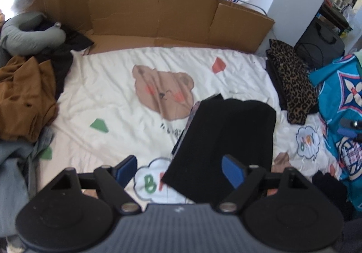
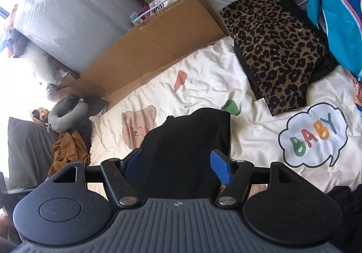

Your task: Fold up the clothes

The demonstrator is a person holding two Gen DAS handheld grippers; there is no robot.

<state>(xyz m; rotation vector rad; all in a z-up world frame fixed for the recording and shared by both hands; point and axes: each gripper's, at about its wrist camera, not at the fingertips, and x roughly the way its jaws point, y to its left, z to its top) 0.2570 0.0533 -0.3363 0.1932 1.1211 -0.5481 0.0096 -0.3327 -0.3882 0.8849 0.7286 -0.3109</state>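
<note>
A folded black garment [image 1: 226, 139] lies on the white bear-print bed sheet [image 1: 108, 99]. My left gripper [image 1: 179, 172] is open, its blue pads [image 1: 233, 171] spread just above the garment's near edge, holding nothing. In the right wrist view the same black garment [image 2: 187, 146] lies between the jaws of my right gripper [image 2: 177, 169], which is open with blue pads [image 2: 220, 168] on either side of it. A folded leopard-print garment [image 2: 278, 49] lies at the right on the sheet [image 2: 260, 130]; it also shows in the left wrist view [image 1: 291, 81].
A heap of brown [image 1: 25, 96], grey and dark clothes lies at the left. A grey neck pillow [image 1: 29, 35] sits behind it. Cardboard sheets [image 1: 172, 17] stand along the far edge. A blue patterned cloth [image 1: 339, 108] is at the right.
</note>
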